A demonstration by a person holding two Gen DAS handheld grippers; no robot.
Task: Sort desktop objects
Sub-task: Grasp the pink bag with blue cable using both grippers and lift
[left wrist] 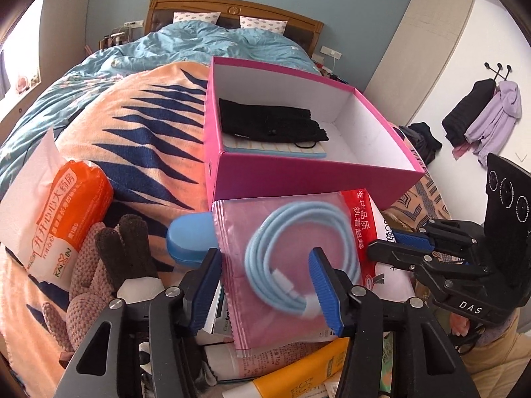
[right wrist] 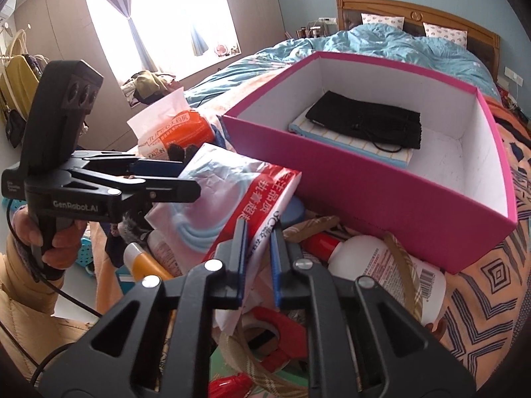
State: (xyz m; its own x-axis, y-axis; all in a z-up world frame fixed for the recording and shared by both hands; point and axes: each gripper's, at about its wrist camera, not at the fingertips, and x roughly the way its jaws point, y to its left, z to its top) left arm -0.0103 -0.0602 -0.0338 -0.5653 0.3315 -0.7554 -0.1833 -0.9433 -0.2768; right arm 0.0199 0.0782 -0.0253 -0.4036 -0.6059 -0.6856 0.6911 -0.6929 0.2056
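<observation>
Our ribbed blue fingers [right wrist: 241, 258] on the right gripper [right wrist: 259, 252] are pinching one glossy cable packet [right wrist: 232, 199]; the left gripper [left wrist: 265, 285] is apparently gaping around it

Ahead of me the pink box [right wrist: 381, 192] stands open at the top, and its right half is bare white floor where I could lower something in; a black pouch [right wrist: 365, 122] on a striped pad [right wrist: 391, 157] fills the left half. The near wall rises between my jaws and that space. Below, the heap is crowded: a white bottle [right wrist: 381, 258], an orange tube [left wrist: 298, 378] and knitted gloves [left wrist: 109, 265] leave little gap.
</observation>
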